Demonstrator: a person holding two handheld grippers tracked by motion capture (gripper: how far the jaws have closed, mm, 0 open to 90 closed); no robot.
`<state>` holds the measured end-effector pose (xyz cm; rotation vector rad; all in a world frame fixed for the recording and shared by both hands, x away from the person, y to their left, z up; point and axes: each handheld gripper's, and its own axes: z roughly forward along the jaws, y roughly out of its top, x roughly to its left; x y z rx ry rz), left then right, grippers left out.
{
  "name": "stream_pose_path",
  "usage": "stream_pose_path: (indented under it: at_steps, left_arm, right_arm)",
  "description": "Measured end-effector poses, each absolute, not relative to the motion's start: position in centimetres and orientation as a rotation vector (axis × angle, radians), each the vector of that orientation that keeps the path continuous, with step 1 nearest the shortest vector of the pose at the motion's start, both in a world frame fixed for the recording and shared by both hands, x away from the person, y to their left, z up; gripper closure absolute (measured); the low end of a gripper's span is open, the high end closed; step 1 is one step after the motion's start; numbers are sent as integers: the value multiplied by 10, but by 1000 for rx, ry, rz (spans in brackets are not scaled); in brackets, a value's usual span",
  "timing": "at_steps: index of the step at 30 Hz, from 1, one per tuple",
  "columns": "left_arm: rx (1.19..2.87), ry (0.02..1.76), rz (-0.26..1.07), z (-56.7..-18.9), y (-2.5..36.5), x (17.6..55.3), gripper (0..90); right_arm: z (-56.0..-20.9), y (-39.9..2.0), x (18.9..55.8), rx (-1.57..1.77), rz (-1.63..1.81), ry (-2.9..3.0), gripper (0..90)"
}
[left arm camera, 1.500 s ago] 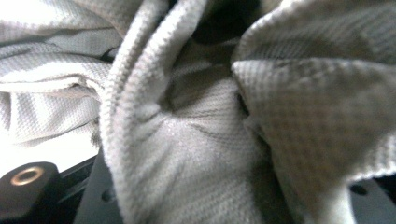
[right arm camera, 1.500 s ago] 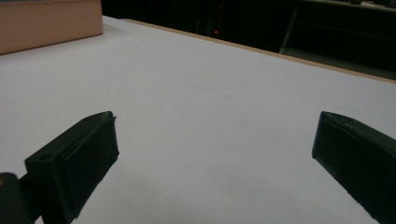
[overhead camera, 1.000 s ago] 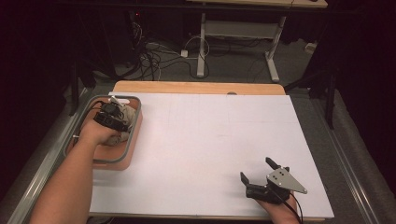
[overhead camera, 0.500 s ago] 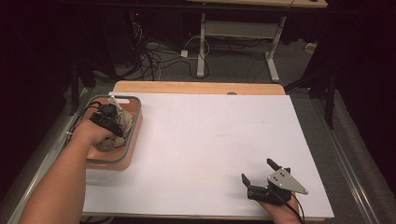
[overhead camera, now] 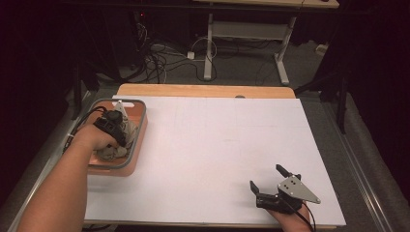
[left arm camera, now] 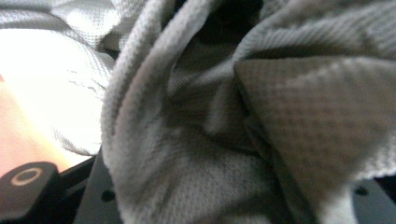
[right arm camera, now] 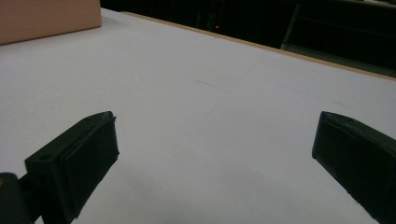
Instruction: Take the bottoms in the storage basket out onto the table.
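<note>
A crumpled grey cloth (overhead camera: 110, 152) lies in an orange basket with a grey rim (overhead camera: 139, 126) at the table's left edge. My left gripper (overhead camera: 117, 139) reaches down into the basket and is shut on the cloth. In the left gripper view the grey mesh fabric (left arm camera: 210, 140) bunches between the black jaws, close against the camera. My right gripper (overhead camera: 266, 176) rests near the front right of the white table, open, with bare surface between its pads (right arm camera: 215, 154).
A white sheet (overhead camera: 217, 140) covers the table, with a wooden strip (overhead camera: 203, 90) along the far edge. The basket's orange side (right arm camera: 46, 18) shows far off in the right gripper view. Cables and desk legs lie on the dark floor behind.
My left hand has shifted slightly toward the near left inside the basket, with the cloth still in its grip. The right gripper has stayed in place.
</note>
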<state>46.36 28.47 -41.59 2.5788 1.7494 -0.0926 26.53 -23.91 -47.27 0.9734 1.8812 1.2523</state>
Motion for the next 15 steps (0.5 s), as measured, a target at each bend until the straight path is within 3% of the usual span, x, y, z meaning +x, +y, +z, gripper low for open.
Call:
stream_pose_path:
  at_steps: [15]
  left_arm:
    - [2618, 1769, -102, -394, 277, 464, 535]
  right_arm:
    - [-472, -238, 264, 974, 1268, 1880, 14]
